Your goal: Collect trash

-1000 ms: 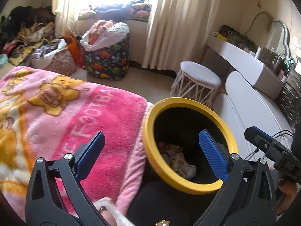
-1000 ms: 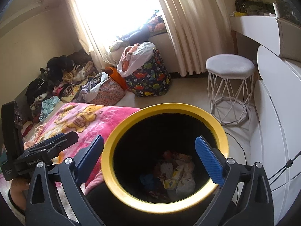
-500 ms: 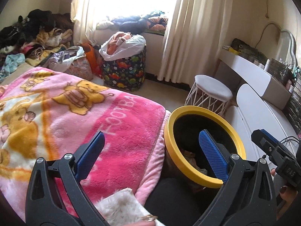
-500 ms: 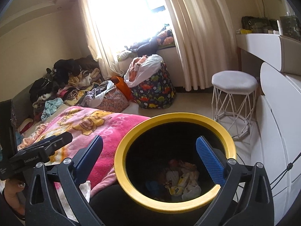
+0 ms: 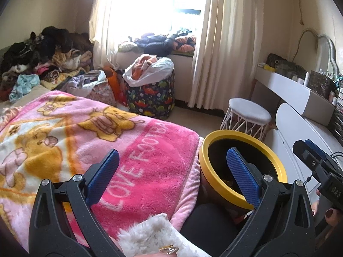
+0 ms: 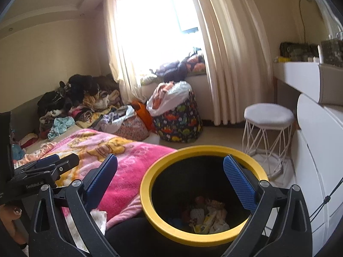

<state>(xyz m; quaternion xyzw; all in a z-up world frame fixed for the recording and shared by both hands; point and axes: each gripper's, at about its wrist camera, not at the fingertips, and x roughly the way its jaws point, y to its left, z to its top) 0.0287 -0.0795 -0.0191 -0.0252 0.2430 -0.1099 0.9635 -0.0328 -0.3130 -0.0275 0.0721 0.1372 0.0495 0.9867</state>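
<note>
A black trash bin with a yellow rim (image 5: 276,167) (image 6: 148,209) stands beside the bed, at lower right in the left wrist view and bottom centre in the right wrist view. Crumpled wrappers and paper (image 6: 205,216) lie at its bottom. My left gripper (image 5: 171,171) is open and empty, over the pink blanket's edge and the bin's left side. My right gripper (image 6: 171,177) is open and empty, above the bin's mouth. The right gripper's body shows at the right edge of the left wrist view (image 5: 317,167); the left gripper's body shows at left in the right wrist view (image 6: 42,173).
A pink cartoon blanket (image 5: 85,132) covers the bed at left. A white wire stool (image 5: 246,115), a dinosaur-print laundry basket (image 5: 150,98), clothes piles (image 5: 42,60), curtains and a white dresser (image 6: 317,150) surround the bin.
Both grippers have lifted and tilted up from the bin; it sits lower and smaller in both views, and more room and bed shows. Both stay open and empty.
</note>
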